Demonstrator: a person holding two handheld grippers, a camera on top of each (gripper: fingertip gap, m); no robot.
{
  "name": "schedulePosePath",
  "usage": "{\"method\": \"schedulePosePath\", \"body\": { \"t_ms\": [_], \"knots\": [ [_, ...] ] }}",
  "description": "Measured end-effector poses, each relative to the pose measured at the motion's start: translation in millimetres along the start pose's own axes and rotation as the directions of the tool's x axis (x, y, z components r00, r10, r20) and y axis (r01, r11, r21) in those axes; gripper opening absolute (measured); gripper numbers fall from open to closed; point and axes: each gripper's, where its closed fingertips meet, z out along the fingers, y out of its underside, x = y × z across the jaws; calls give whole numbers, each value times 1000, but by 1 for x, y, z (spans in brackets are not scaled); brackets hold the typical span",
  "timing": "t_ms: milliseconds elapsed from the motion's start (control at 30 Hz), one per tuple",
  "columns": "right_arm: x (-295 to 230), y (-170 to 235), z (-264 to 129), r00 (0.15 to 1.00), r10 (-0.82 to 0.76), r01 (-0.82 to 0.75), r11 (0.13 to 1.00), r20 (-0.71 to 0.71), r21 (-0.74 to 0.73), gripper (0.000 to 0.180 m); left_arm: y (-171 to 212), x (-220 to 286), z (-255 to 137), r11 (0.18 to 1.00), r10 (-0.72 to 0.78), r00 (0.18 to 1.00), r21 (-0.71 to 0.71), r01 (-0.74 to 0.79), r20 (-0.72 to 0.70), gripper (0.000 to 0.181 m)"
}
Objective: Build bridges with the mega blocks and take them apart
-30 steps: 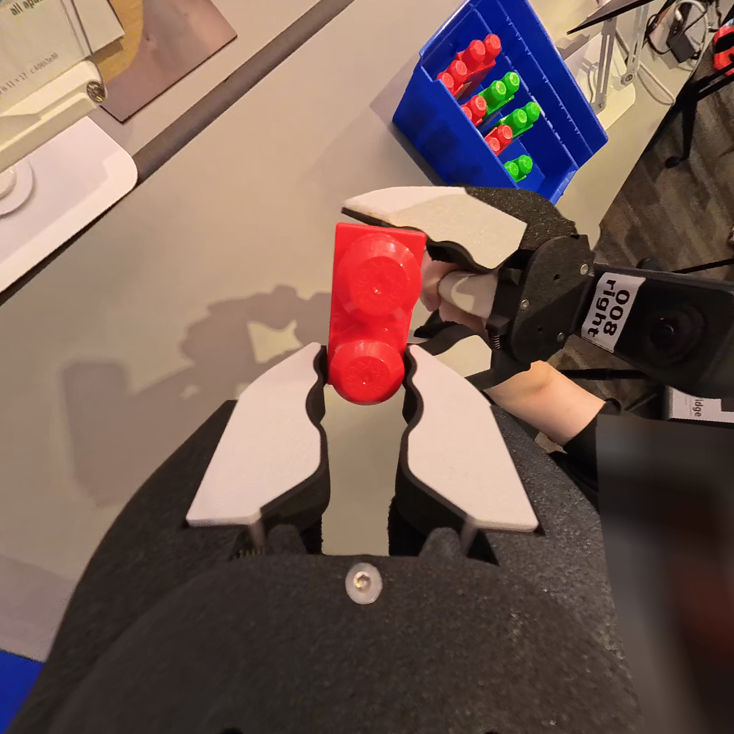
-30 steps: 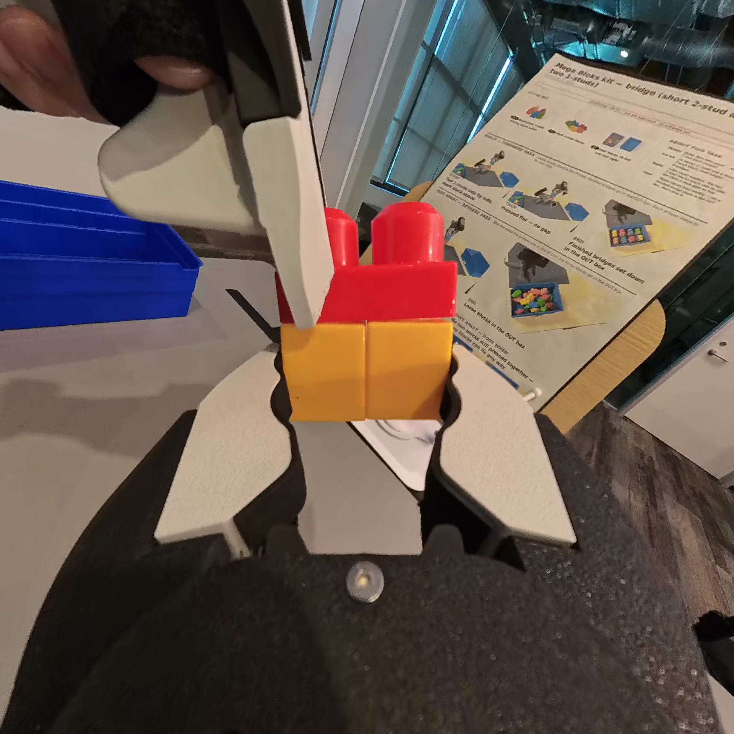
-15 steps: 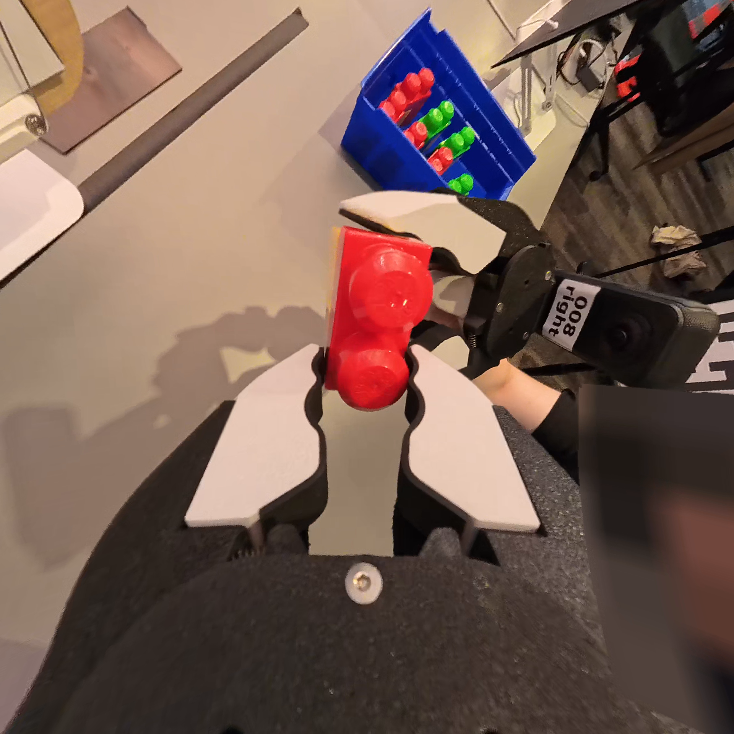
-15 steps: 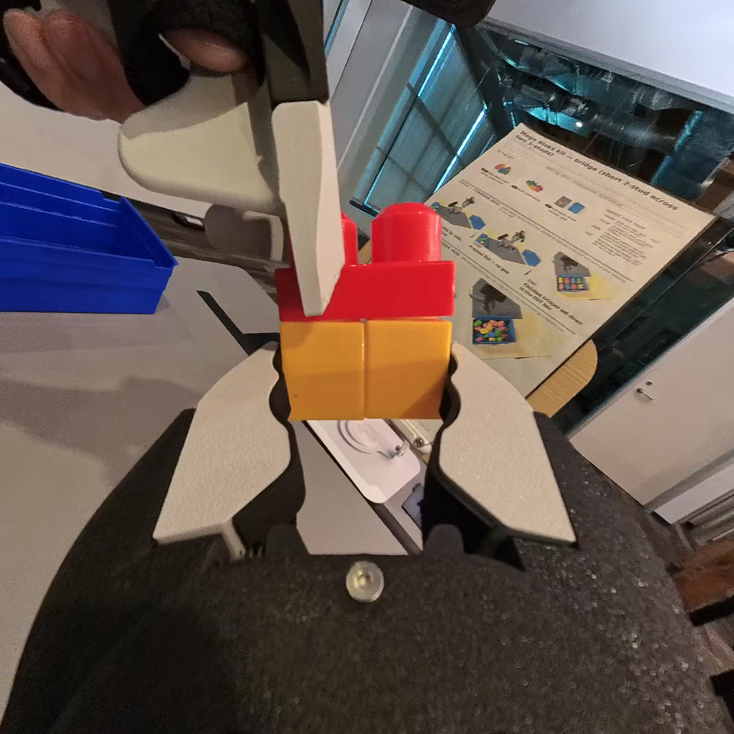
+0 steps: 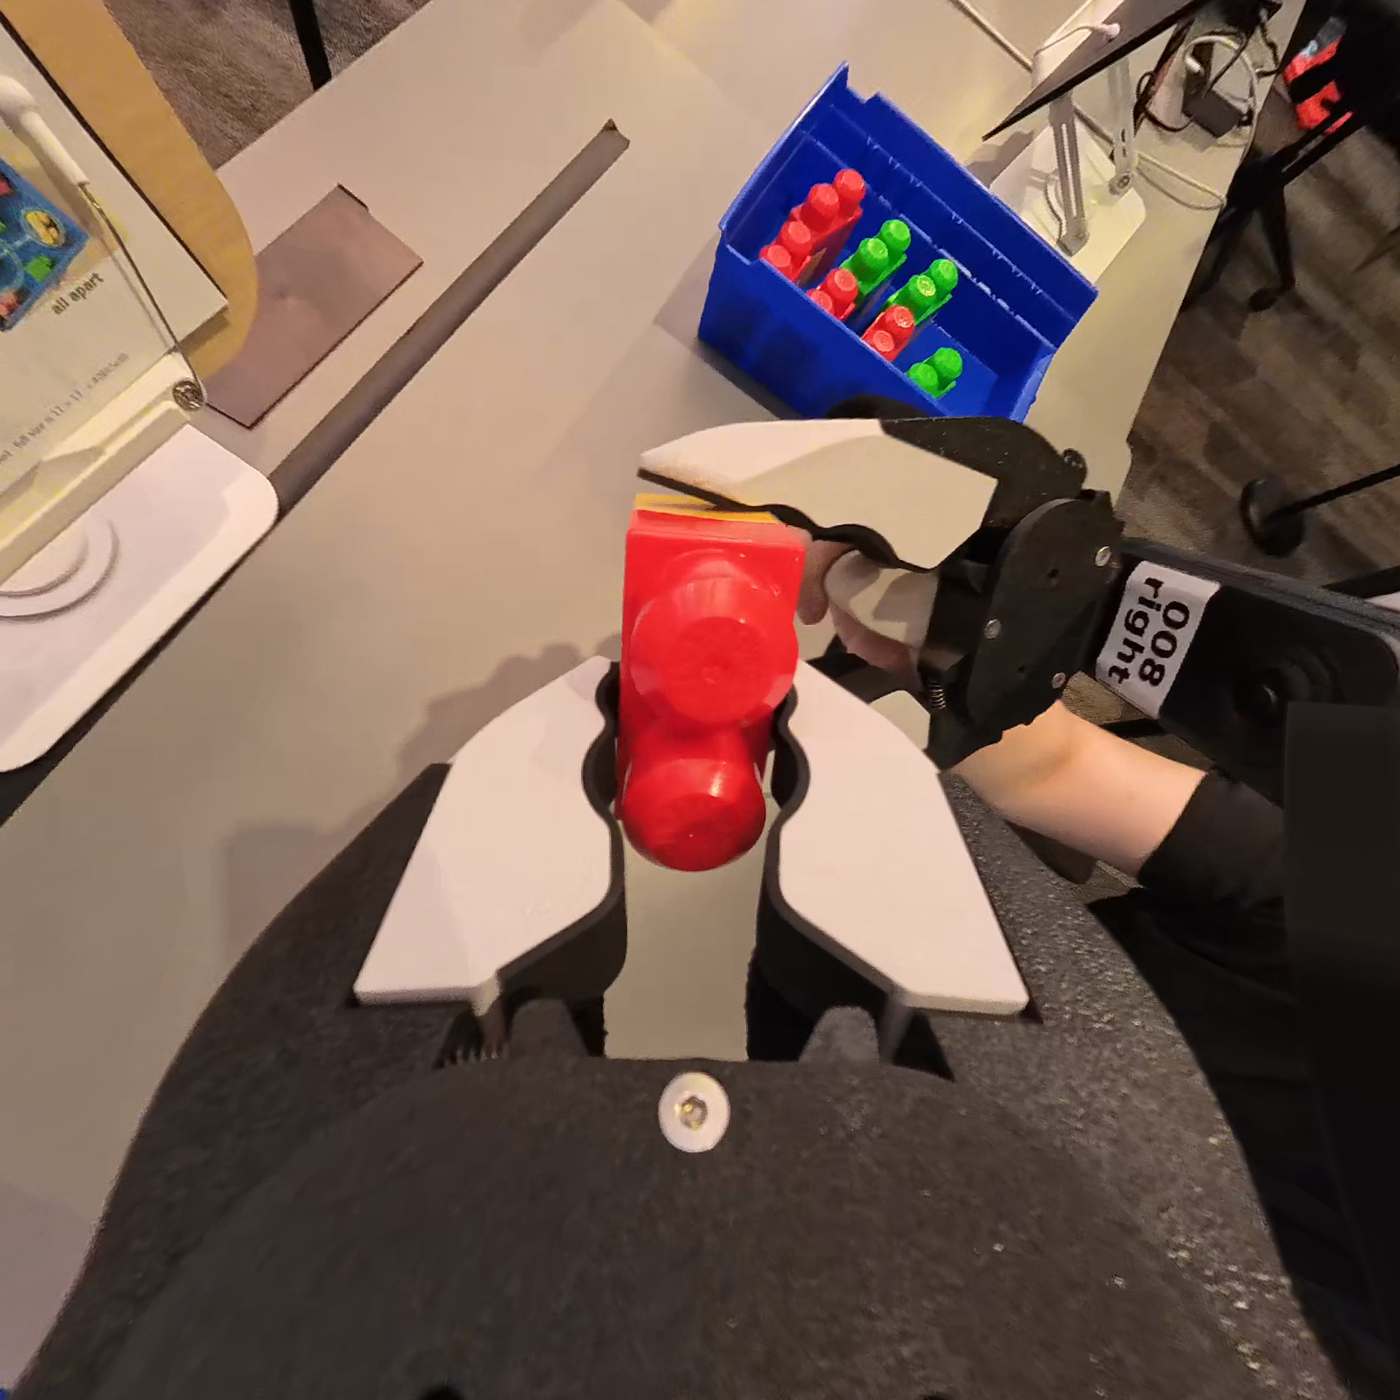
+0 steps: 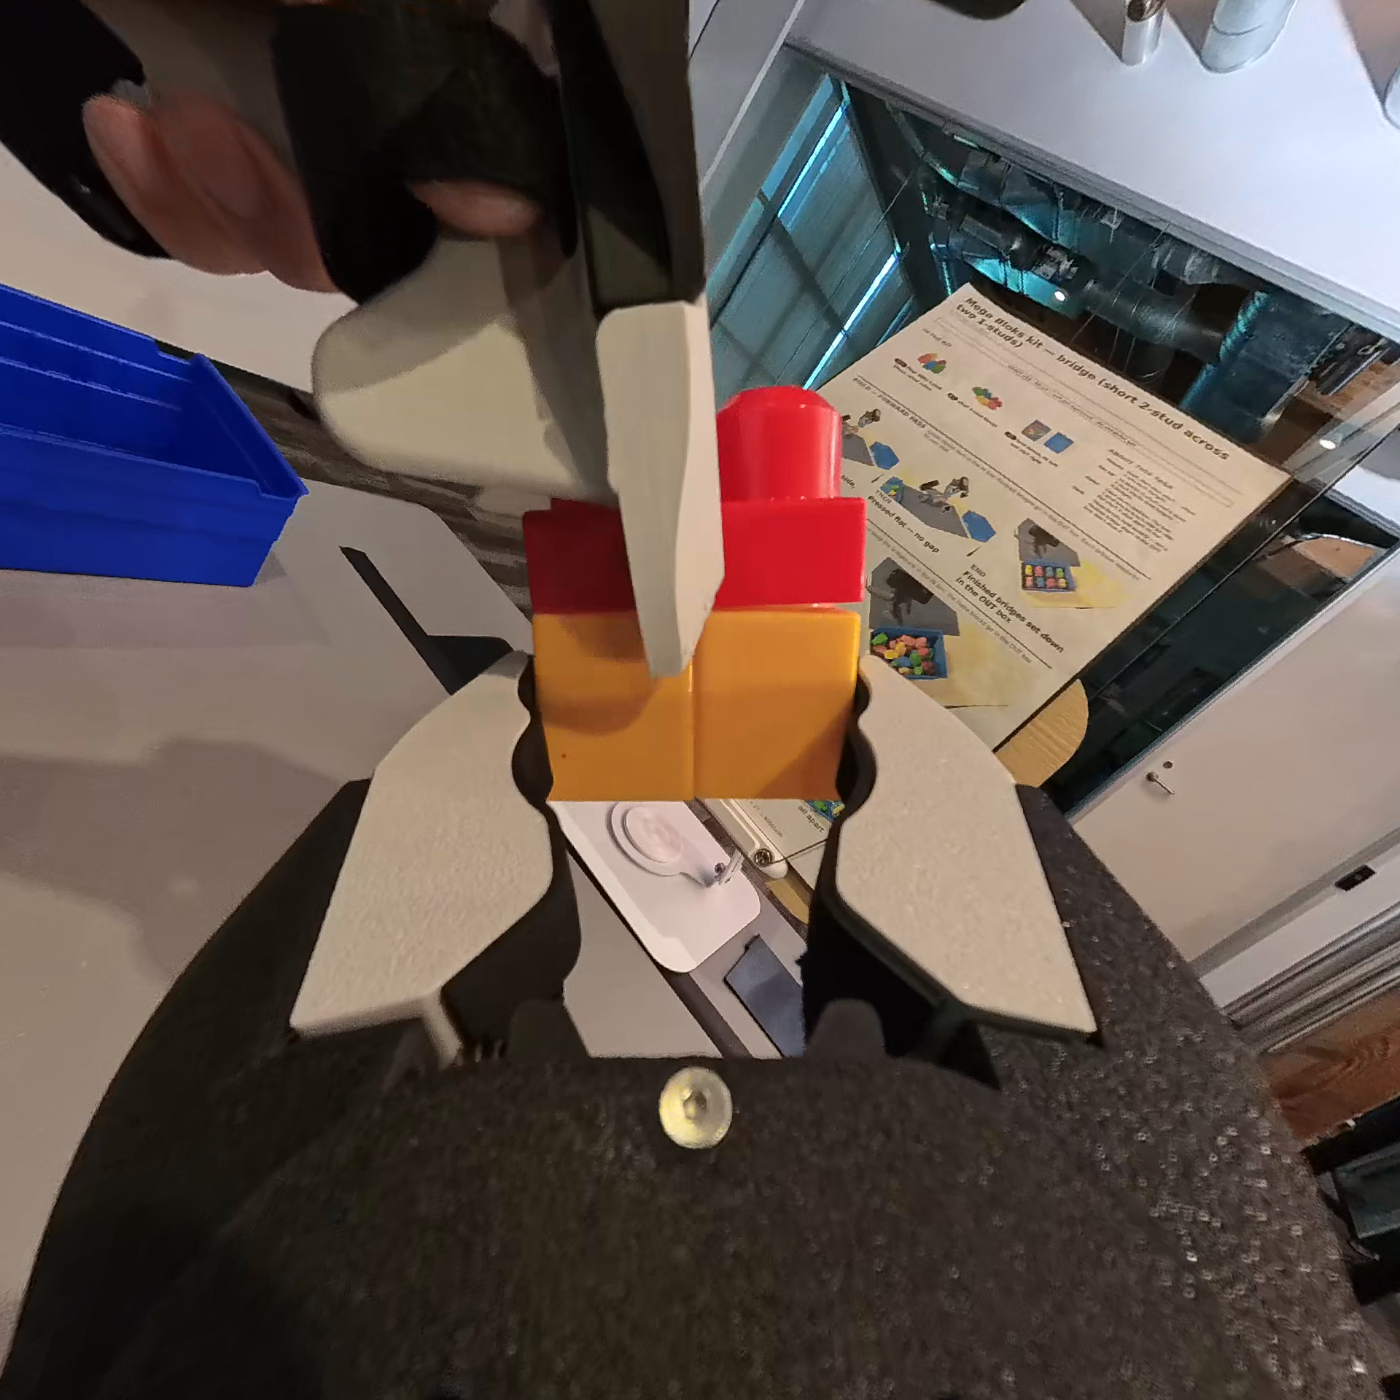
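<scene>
red two-stud block | seated atop two orange blocks side by side | held aloft above desk | studs upright

A poster is leaning on its white stand at the table's edge, cables trailing beyond.
</scene>
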Motion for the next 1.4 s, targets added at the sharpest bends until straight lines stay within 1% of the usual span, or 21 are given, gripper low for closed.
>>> {"method": "schedulePosePath", "body": {
  "t_ms": [133,200,267,500,700,733,833,867,900,933,967,1033,1067,1100,1133,1233,1333,1400],
  "knots": [
    [-2,-1,1,1000,11,-11,1000,11,9,75,1,0,-2,1000,-6,1000,18,6,-16,37],
    [-3,-1,1,1000,4,-4,1000,13,6,75,-2,2,-5,999,-20,999,48,22,-42,40],
    [-5,-2,2,1000,2,-2,1000,16,7,75,-5,1,-9,997,-26,998,77,30,-54,38],
    [-12,-3,5,999,4,-4,1000,42,12,75,2,-2,-13,998,-7,998,69,11,-58,37],
    [-12,-15,1,998,26,-31,996,62,88,78,3,3,-25,992,-12,994,122,25,-109,36],
    [-11,-17,-1,997,35,-42,993,72,107,80,3,4,-28,989,-13,992,143,31,-122,36],
    [-15,-19,-8,974,108,-137,981,199,135,78,5,8,-42,975,0,984,219,39,-175,36],
    [-19,-20,-12,952,148,-190,972,267,137,74,7,10,-47,968,21,981,249,28,-193,36],
    [-24,-21,-16,910,206,-269,954,360,134,70,9,13,-53,958,52,976,287,10,-210,36],
    [-27,-24,-21,842,285,-375,919,457,119,67,11,19,-58,942,99,968,336,-17,-230,36],
    [-28,-29,-26,747,372,-498,862,552,93,63,14,24,-63,924,148,960,378,-49,-238,36],
    [-20,-41,-38,536,487,-705,708,689,49,57,24,29,-68,891,222,951,442,-107,-216,36],
    [-14,-46,-43,453,504,-770,637,735,37,57,28,33,-70,872,253,942,474,-123,-220,36],
    [-10,-49,-47,399,511,-807,589,761,28,54,33,34,-71,859,266,940,495,-131,-213,36],
    [-6,-50,-49,373,518,-827,562,770,22,54,37,37,-71,845,287,935,515,-145,-208,36],
    [-12,-58,-53,335,503,-836,549,797,5,55,49,41,-66,817,337,925,542,-195,-175,36],
    [-35,-66,-54,295,471,-806,590,832,-48,56,54,46,-63,800,365,916,559,-218,-165,36],
    [-47,-68,-50,313,461,-779,625,830,-53,56,54,50,-62,796,375,910,565,-219,-175,36]
  ]
}}
